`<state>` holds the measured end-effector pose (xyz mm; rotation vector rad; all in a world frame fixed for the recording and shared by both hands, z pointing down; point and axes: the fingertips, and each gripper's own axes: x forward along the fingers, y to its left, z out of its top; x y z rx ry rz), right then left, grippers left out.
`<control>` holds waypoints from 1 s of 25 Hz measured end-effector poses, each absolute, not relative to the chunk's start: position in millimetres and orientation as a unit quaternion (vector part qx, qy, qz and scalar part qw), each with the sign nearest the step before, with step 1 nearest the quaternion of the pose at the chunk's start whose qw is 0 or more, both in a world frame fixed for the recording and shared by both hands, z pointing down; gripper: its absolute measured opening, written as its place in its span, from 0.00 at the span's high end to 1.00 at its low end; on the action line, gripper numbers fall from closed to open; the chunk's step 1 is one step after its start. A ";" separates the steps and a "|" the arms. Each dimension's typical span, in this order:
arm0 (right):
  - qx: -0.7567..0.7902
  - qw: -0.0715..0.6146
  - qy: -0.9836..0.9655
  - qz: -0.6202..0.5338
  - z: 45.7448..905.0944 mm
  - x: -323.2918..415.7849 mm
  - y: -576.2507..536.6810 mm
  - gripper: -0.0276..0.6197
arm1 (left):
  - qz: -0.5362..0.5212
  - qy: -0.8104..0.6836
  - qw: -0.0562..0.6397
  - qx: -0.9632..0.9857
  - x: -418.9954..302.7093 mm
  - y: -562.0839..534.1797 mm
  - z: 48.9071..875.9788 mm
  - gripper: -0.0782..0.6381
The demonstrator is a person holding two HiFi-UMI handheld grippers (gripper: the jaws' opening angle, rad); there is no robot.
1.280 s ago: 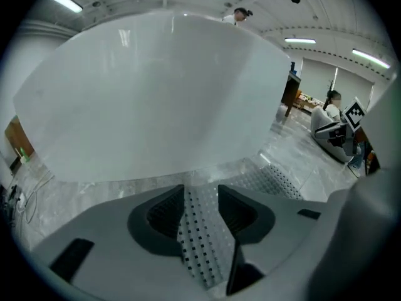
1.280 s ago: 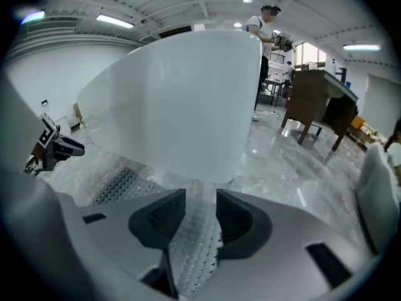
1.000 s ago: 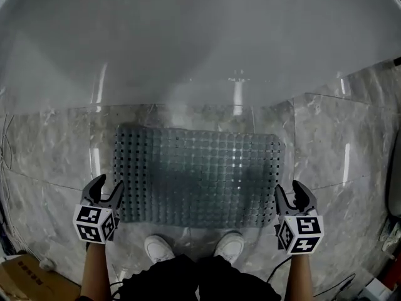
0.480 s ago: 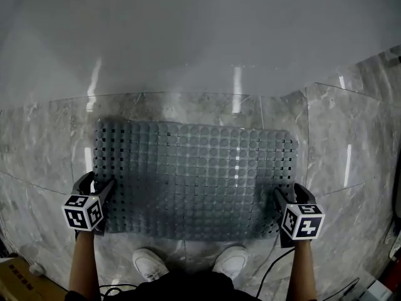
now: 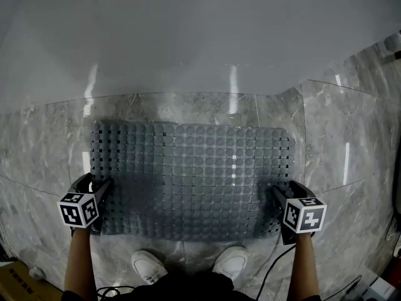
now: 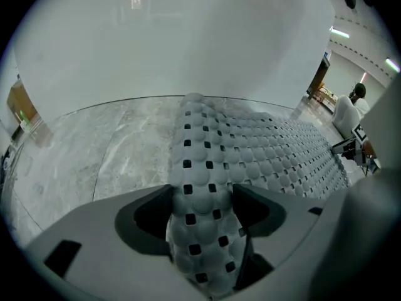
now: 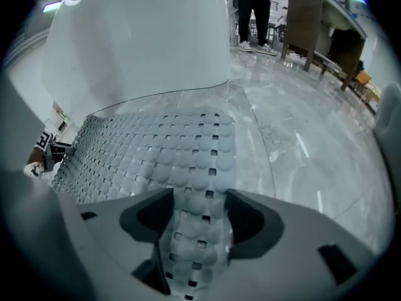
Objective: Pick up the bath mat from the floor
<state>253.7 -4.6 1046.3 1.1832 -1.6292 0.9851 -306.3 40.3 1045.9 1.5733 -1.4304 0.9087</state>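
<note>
A grey rubber bath mat (image 5: 194, 174) with rows of bumps and square holes lies flat on the marble floor, in front of the tub. My left gripper (image 5: 100, 185) sits at the mat's near left edge and my right gripper (image 5: 279, 193) at its near right edge. In the left gripper view, a strip of the mat (image 6: 250, 155) runs up between the wide-spread jaws of the left gripper (image 6: 202, 199). The right gripper view shows the same: the mat (image 7: 144, 162) passes between the spread jaws of the right gripper (image 7: 199, 212). Neither pair of jaws clamps it.
The white bathtub wall (image 5: 200, 36) rises just beyond the mat. The person's white shoes (image 5: 147, 265) stand at the mat's near edge, with a cable (image 5: 269, 274) trailing beside them. A cardboard box (image 5: 12, 284) sits at the lower left. A standing person (image 7: 254, 11) and a table (image 7: 319, 17) are far off.
Both grippers have moved forward from beside the mat's near corners onto its left and right edges. The head view has dropped closer to the mat.
</note>
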 end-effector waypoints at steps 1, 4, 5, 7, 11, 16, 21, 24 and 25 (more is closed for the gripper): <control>0.475 0.437 -0.654 0.396 1045.9 253.8 -4.0 0.52 | 0.361 -0.564 0.405 0.623 -305.8 40.7 1045.8 0.45; 0.476 0.436 -0.652 0.397 1044.6 253.0 -3.7 0.54 | 0.354 -0.559 0.408 0.629 -301.3 40.7 1045.0 0.50; 0.478 0.435 -0.652 0.396 1044.2 252.7 -4.0 0.57 | 0.351 -0.557 0.408 0.633 -297.8 40.0 1045.0 0.53; 0.486 0.436 -0.648 0.391 1043.9 253.5 -4.9 0.62 | 0.346 -0.551 0.405 0.642 -291.1 39.3 1045.3 0.61; 0.495 0.438 -0.649 0.376 1043.8 251.9 -4.6 0.75 | 0.346 -0.543 0.400 0.652 -286.8 41.2 1042.4 0.67; 0.494 0.439 -0.656 0.364 1041.0 247.4 -4.9 0.80 | 0.347 -0.533 0.382 0.670 -275.8 40.1 1033.4 0.77; 0.493 0.431 -0.663 0.364 1036.0 244.8 -3.8 0.82 | 0.333 -0.524 0.380 0.686 -270.9 39.1 1024.3 0.80; 0.496 0.424 -0.670 0.355 1027.7 242.5 -4.0 0.83 | 0.326 -0.522 0.377 0.692 -268.5 40.0 1017.3 0.81; 0.497 0.421 -0.673 0.350 1023.8 241.4 -3.5 0.84 | 0.323 -0.521 0.376 0.695 -267.7 40.4 1014.7 0.81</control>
